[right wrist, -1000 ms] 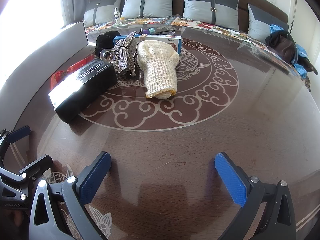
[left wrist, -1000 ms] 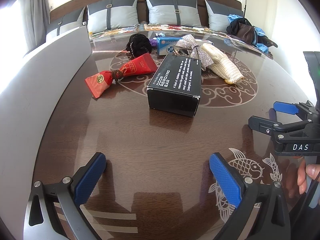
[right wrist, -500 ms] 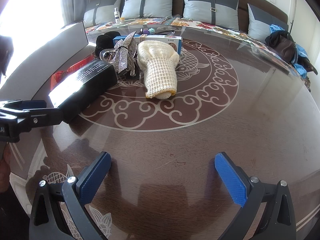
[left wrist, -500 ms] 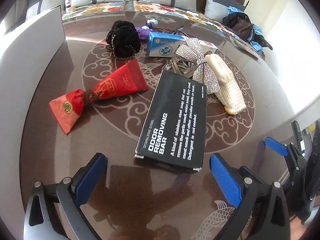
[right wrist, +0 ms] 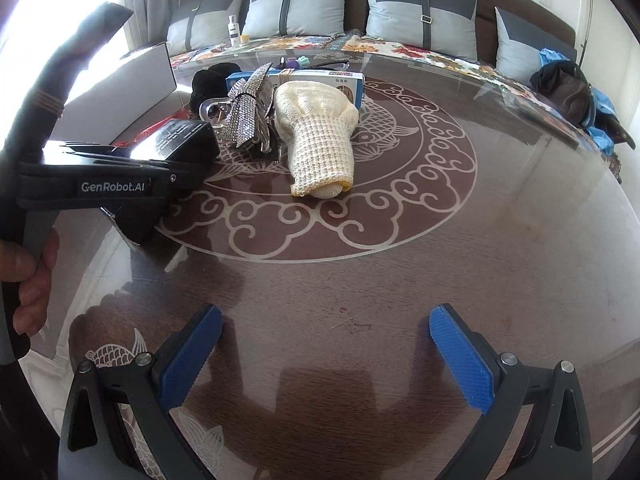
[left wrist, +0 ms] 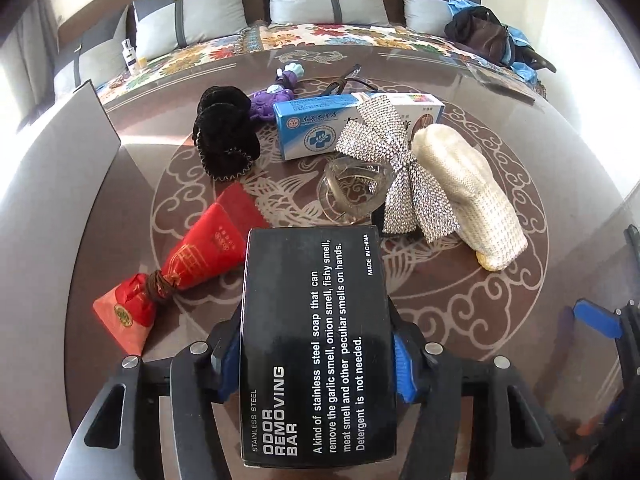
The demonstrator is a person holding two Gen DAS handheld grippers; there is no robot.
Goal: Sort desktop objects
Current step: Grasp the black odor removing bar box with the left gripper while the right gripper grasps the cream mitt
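black cardboard box point(left wrist: 316, 344) printed "odor removing bar" is clamped at its near end between the blue pads of the left hand-held gripper point(left wrist: 318, 364), its far end pointing toward the clutter at the middle of the dark brown patterned desk point(right wrist: 460, 260). just left of it a red tied pouch point(left wrist: 180, 276) is laid; beyond it a rhinestone silver bow point(left wrist: 400, 168), a clear glass dish point(left wrist: 354, 190), a cream knitted mitt point(left wrist: 468, 196), a blue-and-white carton point(left wrist: 320, 128) and a black scrunchie point(left wrist: 224, 132) are seen. the right hand-held gripper point(right wrist: 324, 360) is held with its jaws spread wide over bare desk, grasping nothing.
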